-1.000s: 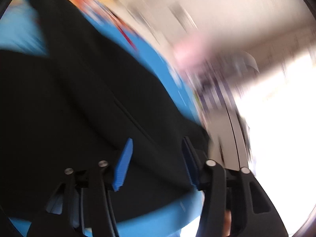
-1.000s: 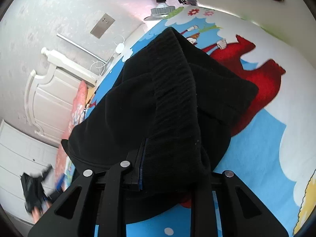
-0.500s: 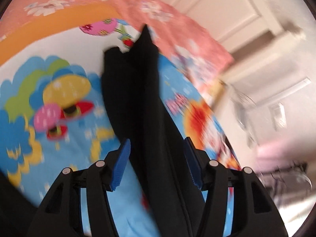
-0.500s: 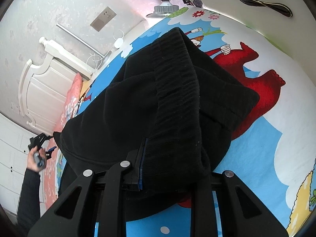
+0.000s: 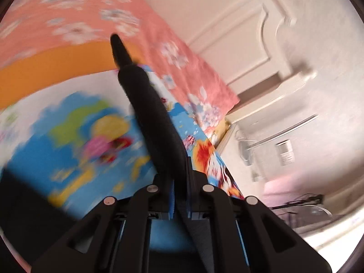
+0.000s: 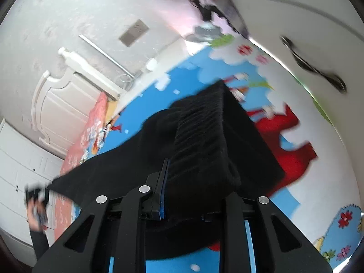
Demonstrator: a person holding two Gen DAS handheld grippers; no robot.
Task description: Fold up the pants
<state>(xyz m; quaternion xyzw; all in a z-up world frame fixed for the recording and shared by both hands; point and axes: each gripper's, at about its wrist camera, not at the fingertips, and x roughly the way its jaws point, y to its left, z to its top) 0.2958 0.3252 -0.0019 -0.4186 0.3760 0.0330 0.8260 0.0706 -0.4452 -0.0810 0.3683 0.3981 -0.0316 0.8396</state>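
Observation:
The black pants lie across a bed with a bright cartoon sheet. My right gripper is shut on the ribbed waistband, which bulges over its jaws and hides the right finger. In the left wrist view my left gripper is shut on a narrow leg end of the pants, which stretches away from the jaws toward the far side of the bed. In the right wrist view the left gripper shows small and blurred at the far left, at the end of the stretched leg.
A pink floral quilt lies at the bed's far end, beside a white headboard and white cupboard doors. A fan stand stands past the bed. A white wall with a socket plate lies behind.
My left gripper was open over the pants, swung along the leg, and has now shut on its end. My right gripper kept its hold on the waistband and shifted slightly.

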